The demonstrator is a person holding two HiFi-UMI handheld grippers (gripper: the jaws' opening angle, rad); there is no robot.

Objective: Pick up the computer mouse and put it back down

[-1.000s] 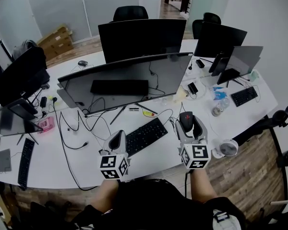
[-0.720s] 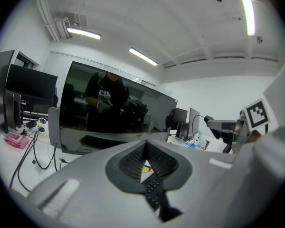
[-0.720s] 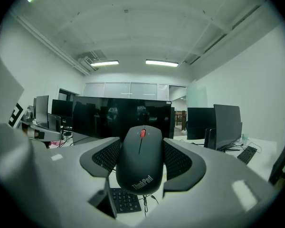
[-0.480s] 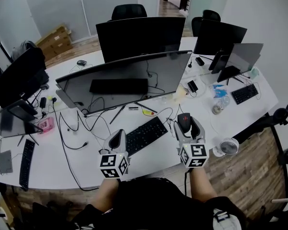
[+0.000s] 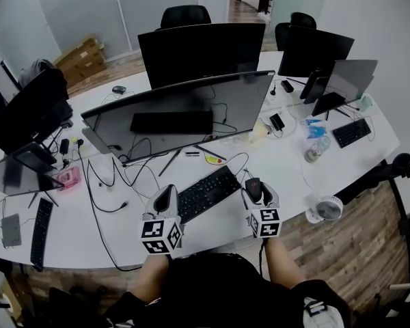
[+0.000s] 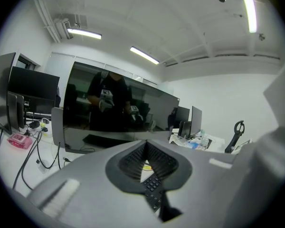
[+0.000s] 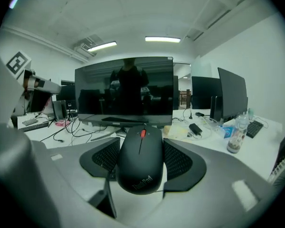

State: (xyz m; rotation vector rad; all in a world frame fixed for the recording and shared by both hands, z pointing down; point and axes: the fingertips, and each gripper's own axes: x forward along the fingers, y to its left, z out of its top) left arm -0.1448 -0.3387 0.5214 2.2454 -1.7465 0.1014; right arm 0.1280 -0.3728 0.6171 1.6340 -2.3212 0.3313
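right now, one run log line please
right tool: shut on mouse | mouse: beside keyboard, desk contact unclear | left tool: shut, empty

Read "ThinkPad" in grey lettering on the near end of the black computer mouse (image 7: 140,160), close to the front edge of the worktop (image 5: 290,176). Noted square black-and-white coded markers, bearing no letters, on the cube (image 5: 161,236) of the left gripper (image 5: 165,194) and on that of the right gripper (image 5: 253,191).

Black computer mouse (image 7: 139,164) tight between right tongs (image 7: 141,144), monitor (image 7: 124,89) beyond.
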